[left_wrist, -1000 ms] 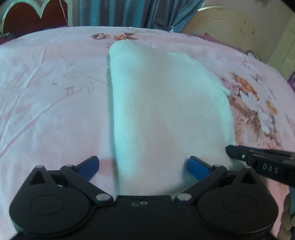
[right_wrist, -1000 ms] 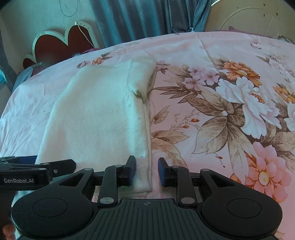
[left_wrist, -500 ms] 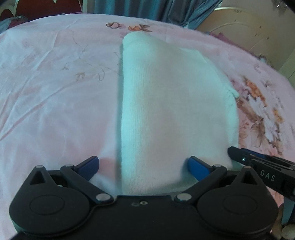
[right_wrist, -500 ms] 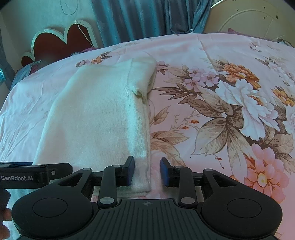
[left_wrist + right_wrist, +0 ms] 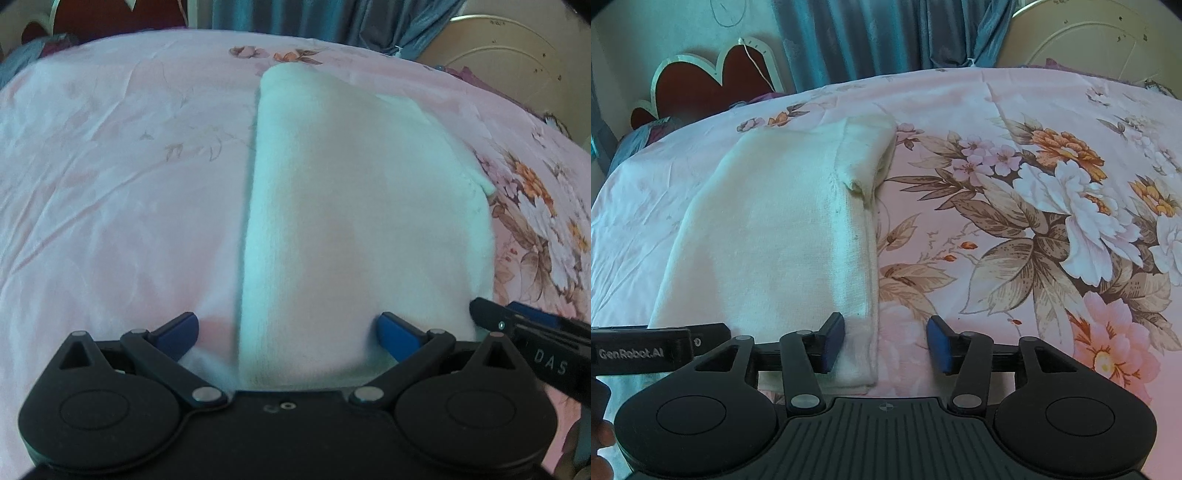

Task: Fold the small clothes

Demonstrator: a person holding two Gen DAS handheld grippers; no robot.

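Right wrist view, right tool (image 5: 884,345) opening over white garment's (image 5: 783,229) edge

We hold our left gripper (image 5: 288,328) tilted steeply downward with its blue-tipped fingers (image 5: 177,330) spread wide apart, neither one pressing on anything. Our right gripper (image 5: 886,345) sits just beside it, also angled down, its jaws opening, both blue pads (image 5: 938,343) standing clear with nothing pinched between them. From each wrist view we see the other gripper's black finger reaching in at the side edge, so the two tools sit close together, side by side and level with each other.
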